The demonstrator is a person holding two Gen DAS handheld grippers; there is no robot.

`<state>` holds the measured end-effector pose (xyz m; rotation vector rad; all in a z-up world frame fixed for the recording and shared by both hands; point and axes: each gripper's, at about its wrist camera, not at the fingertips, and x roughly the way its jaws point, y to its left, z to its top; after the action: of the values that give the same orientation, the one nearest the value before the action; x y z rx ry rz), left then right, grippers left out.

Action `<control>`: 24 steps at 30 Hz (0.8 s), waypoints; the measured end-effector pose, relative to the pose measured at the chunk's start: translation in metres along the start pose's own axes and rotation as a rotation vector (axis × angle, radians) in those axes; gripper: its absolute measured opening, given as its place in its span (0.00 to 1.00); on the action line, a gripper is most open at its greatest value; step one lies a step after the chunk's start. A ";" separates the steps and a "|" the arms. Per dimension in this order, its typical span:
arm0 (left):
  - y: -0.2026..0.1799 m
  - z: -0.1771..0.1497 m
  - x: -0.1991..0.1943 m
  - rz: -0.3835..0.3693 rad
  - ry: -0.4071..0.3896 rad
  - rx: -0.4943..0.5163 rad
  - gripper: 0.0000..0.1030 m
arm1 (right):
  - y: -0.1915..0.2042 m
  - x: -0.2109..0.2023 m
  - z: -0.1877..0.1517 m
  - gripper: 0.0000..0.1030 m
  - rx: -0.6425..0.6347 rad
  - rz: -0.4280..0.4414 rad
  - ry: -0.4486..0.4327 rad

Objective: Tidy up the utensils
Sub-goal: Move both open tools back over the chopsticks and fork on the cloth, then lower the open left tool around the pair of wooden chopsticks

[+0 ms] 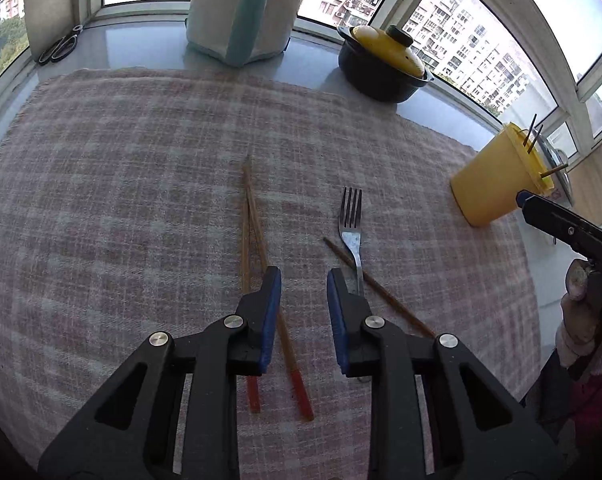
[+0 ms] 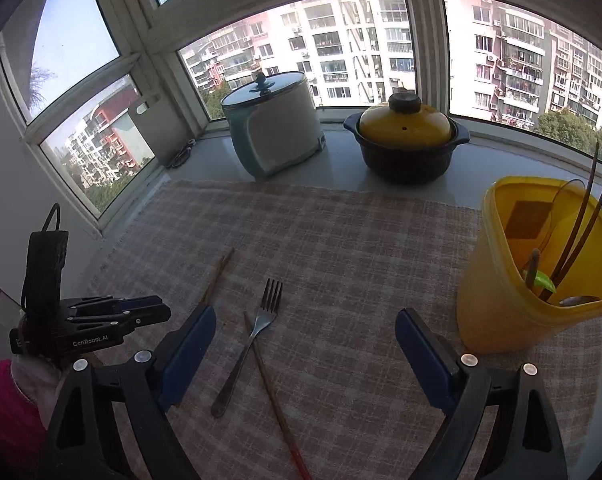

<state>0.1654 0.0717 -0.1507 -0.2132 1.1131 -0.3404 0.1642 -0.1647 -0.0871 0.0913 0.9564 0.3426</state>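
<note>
1. Grey counter (image 2: 341,164): carries a pink-and-grey checked woven cloth (image 1: 121,180).
2. Yellow plastic utensil holder (image 2: 513,280): stands on the cloth's right side; contains dark chopsticks and a spoon.
3. Right gripper (image 2: 305,356): jaws spread wide, nothing between the pads; positioned above the fork.
4. Left gripper (image 1: 304,312): jaws narrowly apart, gripping nothing.
5. Silver metal fork (image 1: 352,224): lies flat, crossing 1 wooden chopstick (image 1: 381,292).
6. 2 red-tipped wooden chopsticks (image 1: 257,248): lie left of the fork.
</note>
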 end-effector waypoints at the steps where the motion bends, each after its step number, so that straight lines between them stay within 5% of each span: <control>1: 0.001 -0.001 0.002 -0.003 0.005 0.001 0.22 | 0.001 0.009 0.000 0.84 0.011 0.006 0.024; 7: -0.001 -0.008 0.017 -0.013 0.047 0.027 0.17 | 0.005 0.066 0.000 0.67 0.120 0.063 0.166; 24: 0.005 -0.001 0.056 0.064 0.097 0.021 0.16 | 0.030 0.153 0.011 0.60 0.125 -0.022 0.307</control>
<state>0.1872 0.0554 -0.1997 -0.1430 1.2091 -0.3076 0.2464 -0.0853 -0.1940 0.1449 1.2822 0.2811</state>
